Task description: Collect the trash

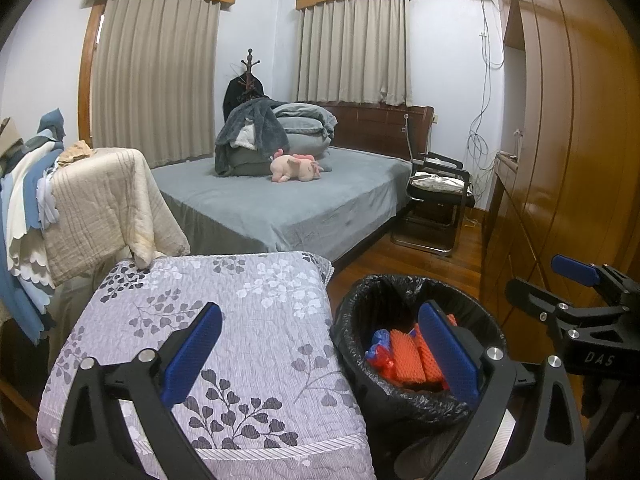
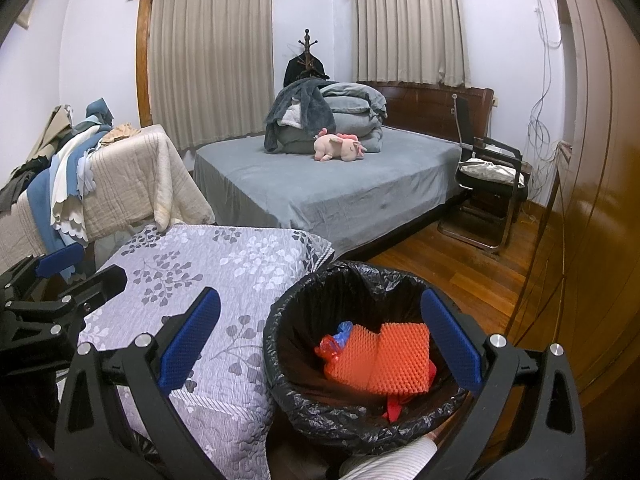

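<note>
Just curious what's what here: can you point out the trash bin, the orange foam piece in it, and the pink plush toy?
trash bin (image 2: 296,404), right wrist view, on its black bag-lined rim
orange foam piece (image 2: 384,360), right wrist view, on its middle
pink plush toy (image 2: 338,146), right wrist view, on its body

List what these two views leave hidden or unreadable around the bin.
- Bin bottom: both views, buried under the orange foam and red-blue wrapper.
- Bin's outer body and base: right wrist view, covered by the black liner and cut by the lower edge.
- Foam's right part: left wrist view, behind the left gripper finger.
- Floor beside the bin: blocked by the floral quilt.
</note>
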`<state>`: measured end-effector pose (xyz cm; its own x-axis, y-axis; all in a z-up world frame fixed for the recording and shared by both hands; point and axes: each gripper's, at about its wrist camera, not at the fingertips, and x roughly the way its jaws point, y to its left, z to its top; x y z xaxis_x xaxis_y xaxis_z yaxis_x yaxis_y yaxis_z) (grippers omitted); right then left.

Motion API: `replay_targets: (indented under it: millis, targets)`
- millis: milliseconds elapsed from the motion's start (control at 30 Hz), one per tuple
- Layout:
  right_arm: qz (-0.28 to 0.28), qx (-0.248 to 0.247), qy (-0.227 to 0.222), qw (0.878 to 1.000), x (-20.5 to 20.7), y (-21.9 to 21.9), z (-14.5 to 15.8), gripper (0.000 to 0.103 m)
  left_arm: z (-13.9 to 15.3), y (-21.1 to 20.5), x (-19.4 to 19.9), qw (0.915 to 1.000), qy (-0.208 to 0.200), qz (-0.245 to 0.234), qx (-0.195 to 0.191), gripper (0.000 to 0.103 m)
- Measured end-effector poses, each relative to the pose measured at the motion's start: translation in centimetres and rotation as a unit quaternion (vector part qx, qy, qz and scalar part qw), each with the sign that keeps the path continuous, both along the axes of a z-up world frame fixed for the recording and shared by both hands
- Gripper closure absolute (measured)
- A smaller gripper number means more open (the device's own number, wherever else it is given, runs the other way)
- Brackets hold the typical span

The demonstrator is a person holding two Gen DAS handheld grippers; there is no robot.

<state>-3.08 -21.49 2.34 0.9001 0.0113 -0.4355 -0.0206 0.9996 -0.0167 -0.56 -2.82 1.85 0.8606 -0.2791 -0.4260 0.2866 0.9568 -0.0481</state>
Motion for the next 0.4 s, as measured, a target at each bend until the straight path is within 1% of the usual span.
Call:
replay_targets:
  millis: [200, 400]
  targets:
    - [0.0, 0.0, 0.0, 1.0, -0.07, -0.15, -0.04, 0.005, 0.07, -0.21, 0.31, 1.0, 0.0, 0.0, 0.001, 0.006]
    - [0.0, 0.0, 0.001, 1.0, -0.18, -0.17, -0.01, 0.005, -0.27, -0.04, -0.26, 1.0, 0.002, -0.001, 0.002, 0.006]
